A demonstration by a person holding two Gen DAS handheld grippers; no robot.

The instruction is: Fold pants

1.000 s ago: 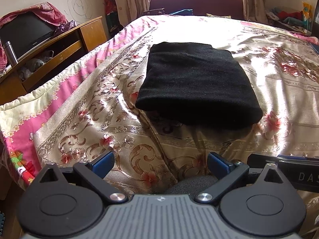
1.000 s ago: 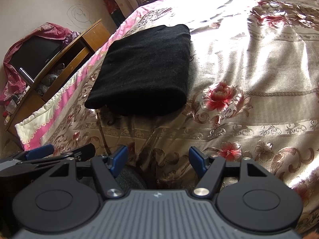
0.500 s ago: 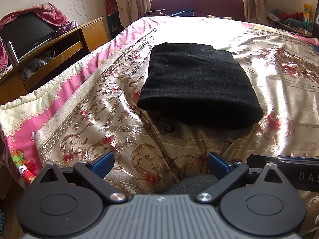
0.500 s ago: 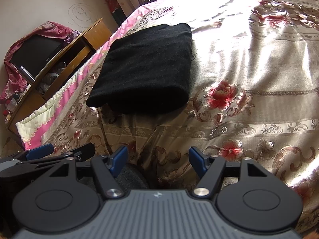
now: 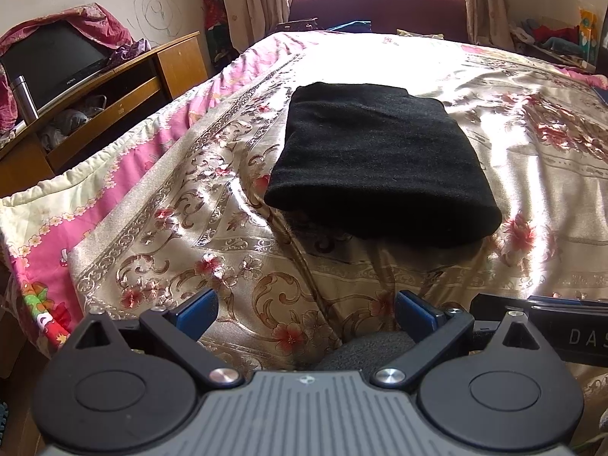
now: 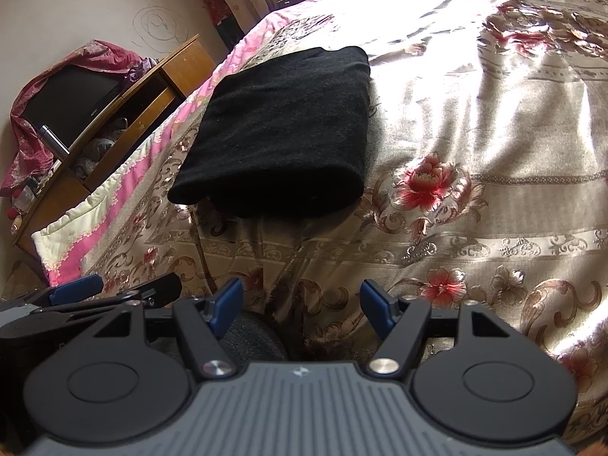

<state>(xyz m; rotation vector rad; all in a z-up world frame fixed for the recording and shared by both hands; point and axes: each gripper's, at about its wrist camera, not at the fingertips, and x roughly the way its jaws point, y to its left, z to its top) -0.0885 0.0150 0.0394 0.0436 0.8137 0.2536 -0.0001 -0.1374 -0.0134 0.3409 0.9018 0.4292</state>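
The black pants (image 5: 380,159) lie folded into a flat rectangle on the floral bedspread (image 5: 228,235); they also show in the right wrist view (image 6: 281,133). My left gripper (image 5: 304,313) is open and empty, held back near the bed's front edge, well short of the pants. My right gripper (image 6: 302,304) is open and empty too, beside the left one. The left gripper's blue fingertip (image 6: 76,289) shows at the left of the right wrist view.
A wooden TV cabinet (image 5: 114,87) with a television (image 5: 53,60) and a metal flask (image 5: 23,98) stands left of the bed. A dark red sofa (image 5: 380,11) sits under the window at the far end. Clutter fills the far right corner (image 5: 551,38).
Both views have shifted very slightly, with the pants a little higher in frame. The pants have not moved and both grippers stay open.
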